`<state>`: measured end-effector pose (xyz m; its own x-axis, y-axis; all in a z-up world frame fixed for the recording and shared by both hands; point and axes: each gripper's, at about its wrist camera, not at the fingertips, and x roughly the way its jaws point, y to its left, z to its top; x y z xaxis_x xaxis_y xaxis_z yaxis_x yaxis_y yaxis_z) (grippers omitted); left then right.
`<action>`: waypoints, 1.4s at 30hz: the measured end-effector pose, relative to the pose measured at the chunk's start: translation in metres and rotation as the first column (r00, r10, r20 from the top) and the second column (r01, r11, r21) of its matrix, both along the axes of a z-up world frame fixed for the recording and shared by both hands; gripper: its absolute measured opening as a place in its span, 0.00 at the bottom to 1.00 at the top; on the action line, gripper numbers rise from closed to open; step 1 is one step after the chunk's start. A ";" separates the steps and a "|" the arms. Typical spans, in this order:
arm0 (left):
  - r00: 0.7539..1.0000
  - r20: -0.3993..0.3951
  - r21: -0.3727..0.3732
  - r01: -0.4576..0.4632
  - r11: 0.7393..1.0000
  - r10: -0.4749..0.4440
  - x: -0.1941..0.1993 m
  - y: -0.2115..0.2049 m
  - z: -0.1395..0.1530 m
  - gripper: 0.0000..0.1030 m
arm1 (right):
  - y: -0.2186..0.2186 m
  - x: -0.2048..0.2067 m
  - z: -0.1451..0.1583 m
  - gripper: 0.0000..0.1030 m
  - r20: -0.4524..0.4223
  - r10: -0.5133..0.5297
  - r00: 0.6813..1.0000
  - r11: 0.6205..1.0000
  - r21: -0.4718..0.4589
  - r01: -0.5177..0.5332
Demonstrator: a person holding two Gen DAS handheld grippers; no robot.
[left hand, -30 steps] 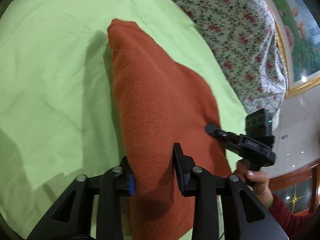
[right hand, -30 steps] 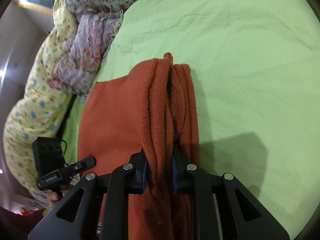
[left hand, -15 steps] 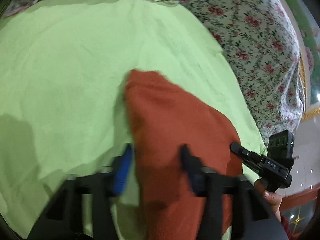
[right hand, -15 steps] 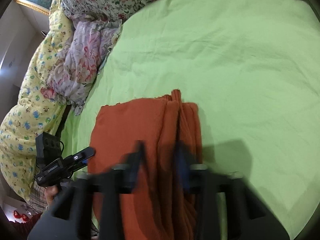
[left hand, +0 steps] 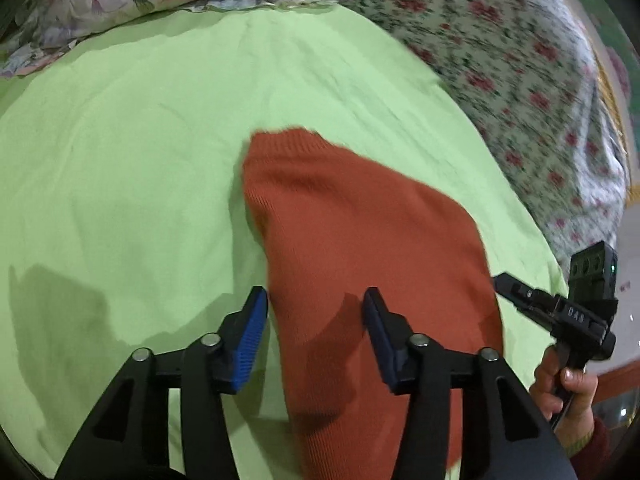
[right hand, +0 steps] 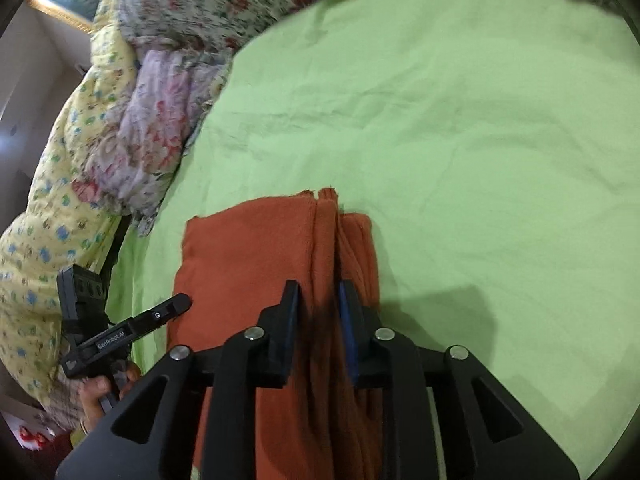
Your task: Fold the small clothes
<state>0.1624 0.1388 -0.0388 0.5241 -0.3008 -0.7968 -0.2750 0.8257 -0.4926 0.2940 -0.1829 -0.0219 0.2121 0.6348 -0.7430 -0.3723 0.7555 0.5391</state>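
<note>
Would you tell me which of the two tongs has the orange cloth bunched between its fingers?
The right tongs: narrow, opening around the cloth's folded edge. The left tongs gape wider, opening.

The left claw (left hand: 314, 312) has let go of the rust-orange sweater (left hand: 360, 240); its jaws are opening, their pads off the knit. The right claw (right hand: 318, 304) has eased too, its jaws opening around the bunched edge. Both have lifted, showing more green bedsheet (right hand: 460, 120).
</note>
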 end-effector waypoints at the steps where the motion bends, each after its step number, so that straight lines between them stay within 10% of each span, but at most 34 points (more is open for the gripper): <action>1: 1.000 -0.003 -0.001 0.020 1.000 -0.020 -0.010 -0.005 0.003 0.51 | -0.007 -0.008 0.006 0.23 0.010 0.003 1.000 1.000 0.003 -0.003; 13: 0.986 -0.092 -0.062 0.132 0.989 -0.137 -0.098 -0.054 -0.016 0.55 | -0.068 -0.114 -0.005 0.24 -0.059 -0.002 0.998 1.000 0.015 0.003; 16: 0.981 -0.114 -0.033 0.156 0.987 -0.159 -0.101 -0.063 -0.018 0.55 | -0.067 -0.121 -0.014 0.07 -0.086 -0.009 0.996 1.000 0.020 0.011; 35: 0.961 -0.170 0.077 0.232 0.970 -0.216 -0.122 -0.088 -0.036 0.54 | -0.057 -0.132 -0.044 0.06 0.013 -0.024 1.000 0.975 -0.219 0.027; 42: 0.960 -0.174 0.075 0.235 0.969 -0.220 -0.114 -0.098 -0.034 0.55 | -0.073 -0.136 -0.046 0.09 -0.002 -0.077 0.997 0.984 -0.164 0.076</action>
<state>0.0479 0.0410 -0.0725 0.3108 -0.3167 -0.8962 -0.1448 0.9161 -0.3740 0.1583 -0.2556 -0.0683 0.2487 0.4870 -0.8372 -0.3060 0.8596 0.4092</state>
